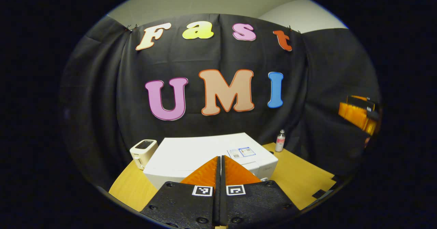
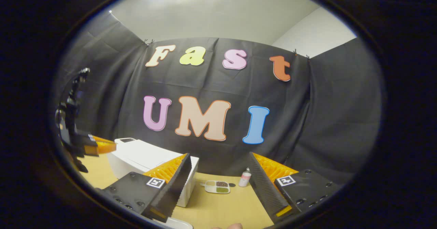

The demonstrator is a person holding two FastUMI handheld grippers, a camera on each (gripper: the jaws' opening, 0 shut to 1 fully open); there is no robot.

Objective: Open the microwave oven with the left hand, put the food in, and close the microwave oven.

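Nothing done yet — microwave [image 1: 205,153] shut, food [image 2: 217,186] on the table [image 2: 218,205], left gripper [image 1: 220,165] closed empty, right gripper [image 2: 218,177] spread wide.

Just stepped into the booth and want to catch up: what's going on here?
A person holds two grippers above a wooden table. The left gripper, fingers together and holding nothing, hovers over the white box-shaped microwave oven, whose door looks closed. The right gripper is open and empty, facing a small white divided food tray beside a little bottle. Nothing has been handled yet.
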